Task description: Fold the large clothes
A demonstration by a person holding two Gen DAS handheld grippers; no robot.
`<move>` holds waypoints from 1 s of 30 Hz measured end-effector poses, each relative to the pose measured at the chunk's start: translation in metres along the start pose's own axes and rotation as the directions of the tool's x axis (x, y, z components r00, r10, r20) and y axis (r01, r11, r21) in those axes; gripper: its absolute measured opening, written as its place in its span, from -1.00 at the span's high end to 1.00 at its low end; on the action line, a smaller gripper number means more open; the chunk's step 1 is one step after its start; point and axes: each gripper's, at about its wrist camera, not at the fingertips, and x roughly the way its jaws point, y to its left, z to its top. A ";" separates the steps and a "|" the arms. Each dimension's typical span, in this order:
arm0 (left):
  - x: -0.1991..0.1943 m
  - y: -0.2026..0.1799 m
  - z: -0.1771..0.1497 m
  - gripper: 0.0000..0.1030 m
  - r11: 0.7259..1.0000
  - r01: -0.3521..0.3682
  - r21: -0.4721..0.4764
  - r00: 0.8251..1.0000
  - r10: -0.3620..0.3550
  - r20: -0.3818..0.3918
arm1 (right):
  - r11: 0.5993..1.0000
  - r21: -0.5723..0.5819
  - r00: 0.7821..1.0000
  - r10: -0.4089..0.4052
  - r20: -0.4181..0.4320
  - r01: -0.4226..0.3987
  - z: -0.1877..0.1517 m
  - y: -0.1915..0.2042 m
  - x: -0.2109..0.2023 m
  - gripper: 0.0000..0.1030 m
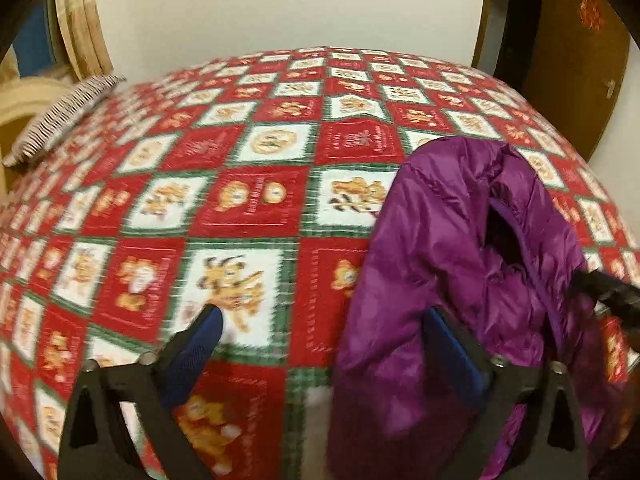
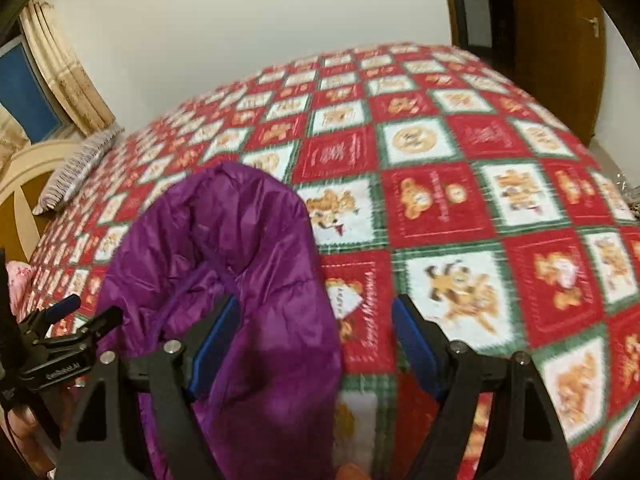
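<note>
At the bottom edge, purple jacket (image 1: 452,264) cut off

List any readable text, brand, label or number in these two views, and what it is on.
"GenRobot.AI", as best it reads: small white print on the left gripper body, right wrist view.
Script on the bedspread red squares: too blurred to read.
Purple jacket: no text visible.

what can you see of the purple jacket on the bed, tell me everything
The purple jacket is a shiny, thinly quilted puffer, crumpled in a long heap on the red, white and green checked bedspread near its close edge. A dark opening, seemingly the collar, gapes toward its far end. Both open grippers flank it, one finger of each over the fabric; contact is unclear in the blur.
</note>
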 end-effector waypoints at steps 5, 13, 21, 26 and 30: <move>-0.005 -0.028 -0.005 0.93 0.989 0.065 0.134 0.997 -0.070 0.032 | 0.996 -0.077 0.998 0.034 -0.054 -0.038 -0.005 0.012 0.014 0.78; -0.100 -0.022 -0.036 0.94 0.974 0.068 0.218 0.964 -0.120 0.235 | 0.991 -0.133 0.991 0.034 0.132 -0.017 -0.030 0.002 -0.063 0.86; -0.194 -0.010 -0.124 0.94 0.957 0.120 0.266 0.890 -0.222 0.399 | 0.960 -0.279 0.925 0.107 0.366 0.000 -0.115 0.011 -0.175 0.87; -0.216 -0.002 -0.189 0.93 0.941 0.101 0.323 0.896 -0.227 0.381 | 0.940 -0.339 0.920 0.107 0.378 0.030 -0.168 0.003 -0.203 0.86; -0.211 0.006 -0.220 0.91 0.932 0.048 0.359 0.943 -0.161 0.292 | 0.931 -0.364 0.957 0.084 0.279 0.025 -0.198 -0.015 -0.207 0.07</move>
